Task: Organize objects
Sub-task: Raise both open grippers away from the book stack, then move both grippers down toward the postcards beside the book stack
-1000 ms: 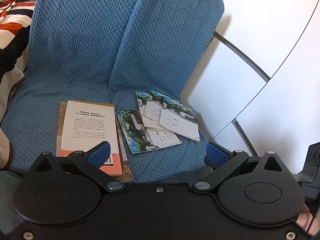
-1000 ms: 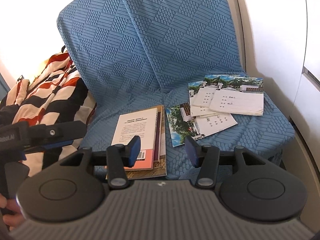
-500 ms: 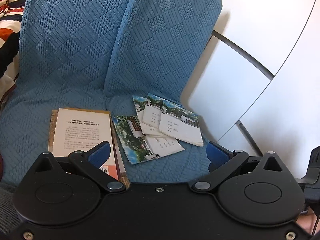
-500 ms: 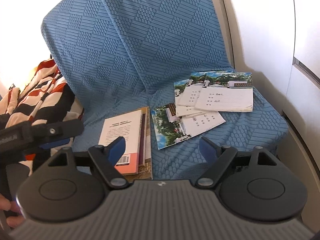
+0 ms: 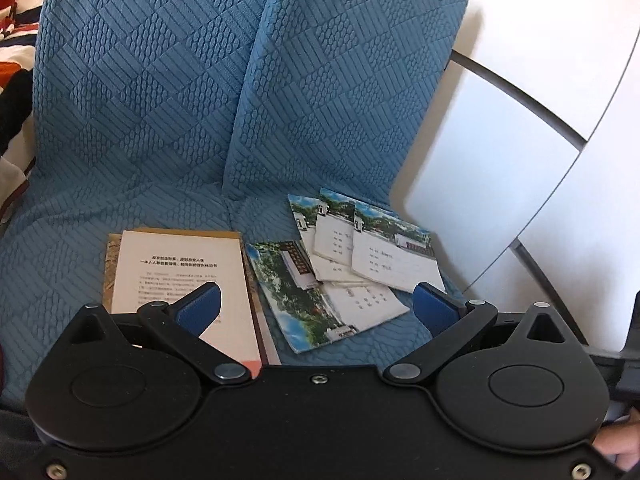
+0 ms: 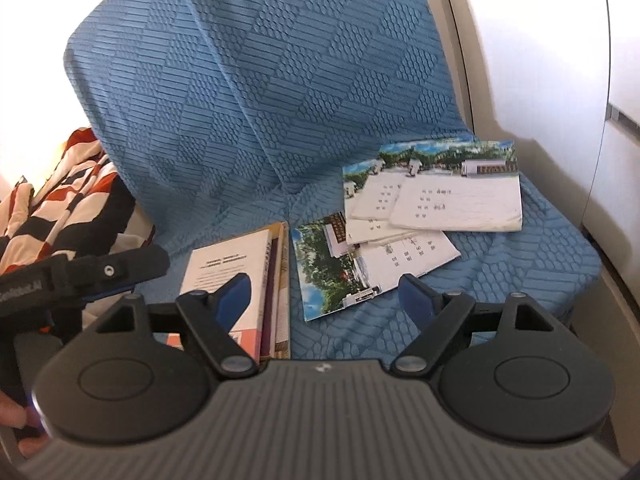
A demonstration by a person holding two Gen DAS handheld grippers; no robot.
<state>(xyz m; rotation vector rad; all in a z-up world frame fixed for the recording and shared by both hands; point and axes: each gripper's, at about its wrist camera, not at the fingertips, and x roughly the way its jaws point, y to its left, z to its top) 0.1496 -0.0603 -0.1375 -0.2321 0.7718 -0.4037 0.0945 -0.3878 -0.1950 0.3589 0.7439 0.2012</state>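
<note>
A blue quilted seat cover drapes a chair, with a striped orange, black and cream blanket bunched at its left side. On the seat lies a stack of books, white back cover up, and just to its right a loose, overlapping pile of scenic-printed booklets. The left gripper hangs over both piles, jaws spread wide on nothing. The right gripper, its jaws having just been opening, is likewise spread and empty above the seat.
</note>
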